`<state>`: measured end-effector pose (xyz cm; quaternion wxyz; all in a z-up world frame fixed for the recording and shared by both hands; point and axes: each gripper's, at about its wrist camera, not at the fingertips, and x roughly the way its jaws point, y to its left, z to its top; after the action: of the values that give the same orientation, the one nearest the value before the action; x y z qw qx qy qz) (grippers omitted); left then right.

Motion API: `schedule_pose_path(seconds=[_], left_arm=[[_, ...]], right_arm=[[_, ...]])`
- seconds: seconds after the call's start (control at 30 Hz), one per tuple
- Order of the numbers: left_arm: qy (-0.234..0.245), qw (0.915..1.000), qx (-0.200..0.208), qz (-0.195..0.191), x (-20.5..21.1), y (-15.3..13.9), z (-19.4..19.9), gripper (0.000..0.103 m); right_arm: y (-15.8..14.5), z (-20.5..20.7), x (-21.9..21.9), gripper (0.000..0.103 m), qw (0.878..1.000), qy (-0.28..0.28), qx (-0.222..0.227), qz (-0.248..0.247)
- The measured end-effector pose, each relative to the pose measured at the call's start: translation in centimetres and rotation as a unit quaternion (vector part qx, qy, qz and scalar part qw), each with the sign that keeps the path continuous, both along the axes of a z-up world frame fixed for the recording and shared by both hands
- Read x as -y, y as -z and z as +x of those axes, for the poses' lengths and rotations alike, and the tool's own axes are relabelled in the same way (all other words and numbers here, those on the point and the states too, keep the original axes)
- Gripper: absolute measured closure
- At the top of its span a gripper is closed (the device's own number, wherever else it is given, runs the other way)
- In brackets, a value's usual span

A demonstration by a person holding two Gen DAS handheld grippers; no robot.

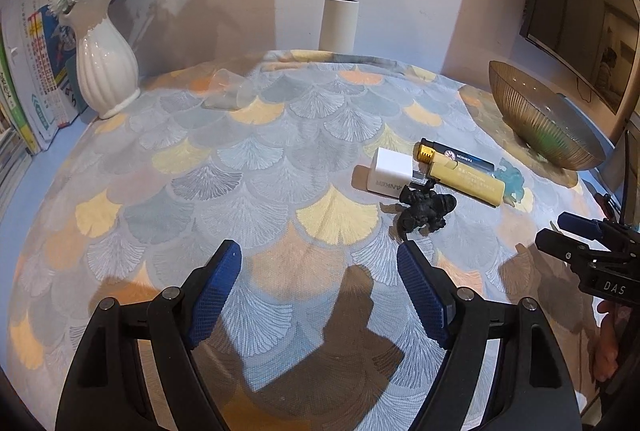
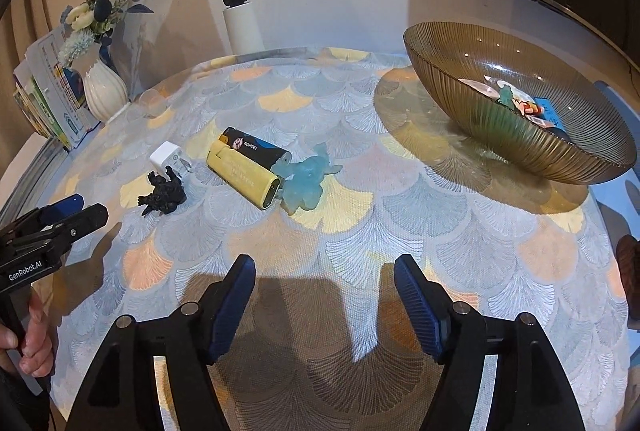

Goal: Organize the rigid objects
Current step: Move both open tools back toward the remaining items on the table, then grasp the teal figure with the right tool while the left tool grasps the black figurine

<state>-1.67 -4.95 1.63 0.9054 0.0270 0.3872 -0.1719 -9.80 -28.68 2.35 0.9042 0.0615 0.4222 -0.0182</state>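
While my left claw [image 1: 320, 295] and right claw [image 2: 324, 303] both hover wide open and empty over the desk [image 2: 360, 231], the bowl [image 2: 520, 151] sits far right, already holding a few small items, and the rest lie in a cluster left of it. From largest down: the yellow lighter [image 2: 244, 177] touching the black lighter [image 2: 260, 151], both stiff, light and probably slick, best pinched across the flat sides; then the blue figure [image 2: 308, 179], charger [image 2: 168, 159] and black figure [image 2: 162, 193], whose bumpy bodies I'd grip mid-torso.
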Motion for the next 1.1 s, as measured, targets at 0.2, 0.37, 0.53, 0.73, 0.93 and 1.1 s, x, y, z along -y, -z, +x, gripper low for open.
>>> schedule_pose_path(seconds=[0.2,0.37,0.53,0.73,0.93,1.1], left_arm=[[0.001,1.0000,-0.001,0.001,0.1,0.0,0.0,0.024],[0.002,1.0000,-0.001,0.000,0.1,0.0,0.0,0.024],[0.013,0.9998,-0.016,0.005,0.5,-0.2,0.0,0.024],[0.060,0.9963,-0.046,-0.040,2.7,-2.0,0.6,0.024],[0.078,0.9937,-0.076,-0.027,6.4,-0.4,2.9,0.025],[0.074,0.9923,-0.096,-0.026,8.1,1.2,3.8,0.028]], right_arm=[[-0.1,0.0,-0.1,0.033,1.000,0.002,0.001,-0.005],[0.0,0.0,-0.1,0.033,1.000,0.001,0.000,-0.008],[-0.5,-0.2,-0.5,0.033,1.000,-0.011,0.005,-0.014],[-2.2,1.8,-2.4,0.048,0.997,-0.072,-0.025,-0.030],[-1.4,5.2,-1.4,0.050,0.995,-0.089,-0.035,-0.023],[0.1,6.4,-0.3,0.063,0.995,-0.089,-0.036,0.027]])
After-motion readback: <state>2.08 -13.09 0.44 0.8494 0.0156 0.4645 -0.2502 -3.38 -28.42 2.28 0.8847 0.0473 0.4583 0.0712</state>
